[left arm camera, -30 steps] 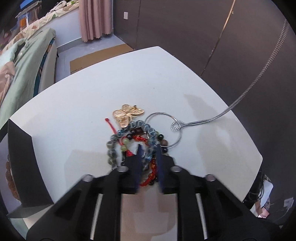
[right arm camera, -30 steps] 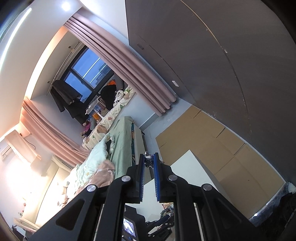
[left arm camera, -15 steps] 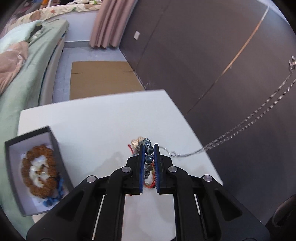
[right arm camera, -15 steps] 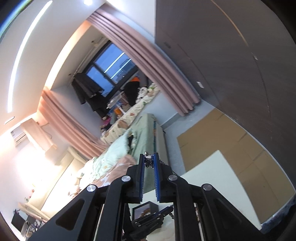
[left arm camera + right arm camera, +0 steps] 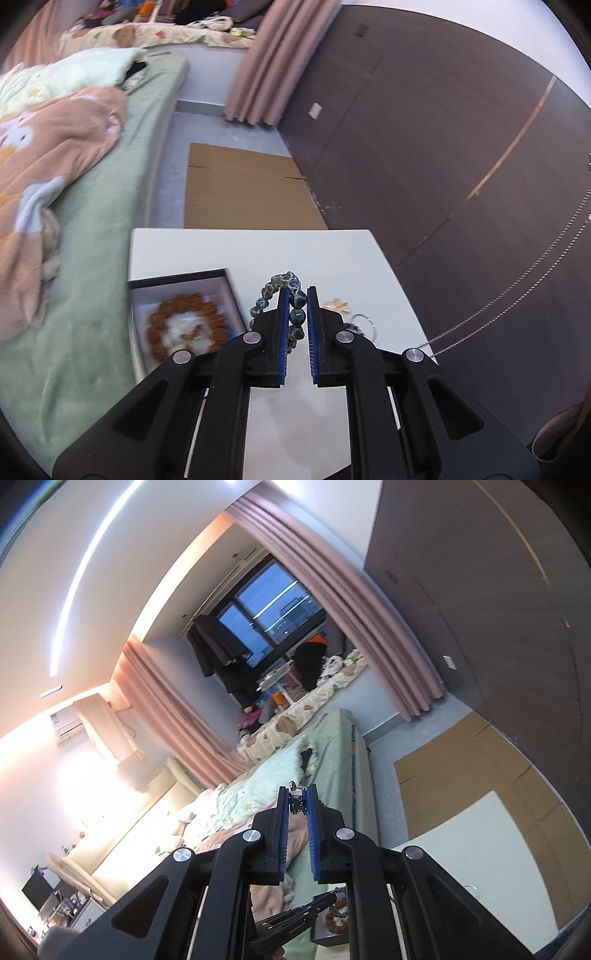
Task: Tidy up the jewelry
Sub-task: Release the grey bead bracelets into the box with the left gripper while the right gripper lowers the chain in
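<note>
My left gripper (image 5: pixel 297 295) is shut on a blue-grey bead bracelet (image 5: pixel 275 291) and holds it in the air above the white table (image 5: pixel 251 251). A dark open jewelry box (image 5: pixel 184 321) with a brown bead bracelet inside lies at the table's left. A gold butterfly brooch (image 5: pixel 335 305) and a silver ring (image 5: pixel 364 323) lie on the table to the right of my fingers. My right gripper (image 5: pixel 297 801) is raised high and shut on the clasp end of a silver chain (image 5: pixel 517 291), which hangs down to the ring.
A bed with green sheet and pink blanket (image 5: pixel 55 177) lies left of the table. Cardboard (image 5: pixel 243 195) covers the floor beyond it. A dark wardrobe wall (image 5: pixel 443 129) stands to the right. The jewelry box also shows in the right wrist view (image 5: pixel 334 923).
My left gripper closed on the blue-grey bracelet and lifted it off the pile, moving left toward the box. My right gripper rose higher with the chain.
</note>
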